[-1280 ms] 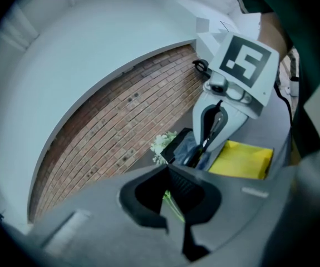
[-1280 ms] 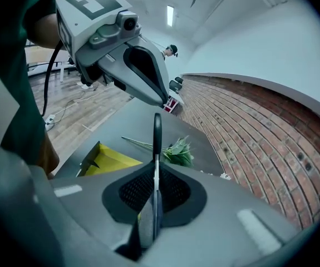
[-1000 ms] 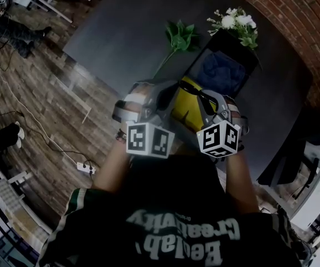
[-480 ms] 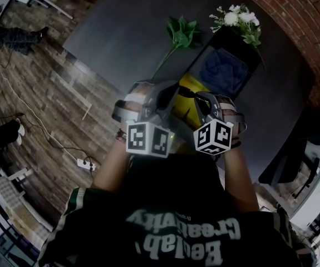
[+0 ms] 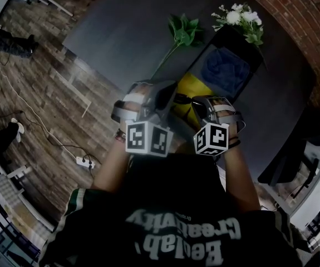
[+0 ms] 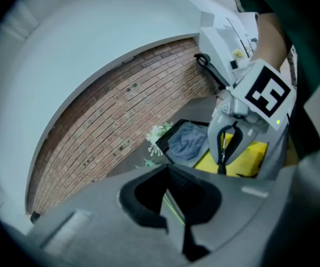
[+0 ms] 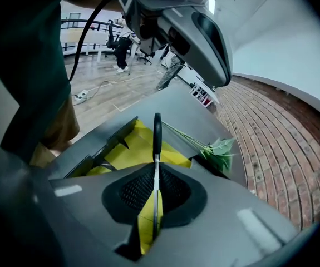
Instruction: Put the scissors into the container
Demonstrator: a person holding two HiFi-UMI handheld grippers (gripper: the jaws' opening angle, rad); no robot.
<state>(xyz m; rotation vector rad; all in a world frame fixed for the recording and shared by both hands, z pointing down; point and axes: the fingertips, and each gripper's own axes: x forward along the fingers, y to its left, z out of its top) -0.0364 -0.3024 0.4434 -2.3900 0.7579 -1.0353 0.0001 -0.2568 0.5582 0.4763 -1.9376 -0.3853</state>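
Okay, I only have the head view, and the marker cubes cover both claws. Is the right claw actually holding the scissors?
Observer: Yes. In the right gripper view the right claw is shut on the scissors, with the black handle sticking out ahead.
Operator: Which compartment is the handle over?
Observer: The left gripper view shows it hanging over the yellow cloth, beside the blue cloth. I can't tell whether it touches.
Operator: And the left claw?
Observer: Shut, with nothing in it.
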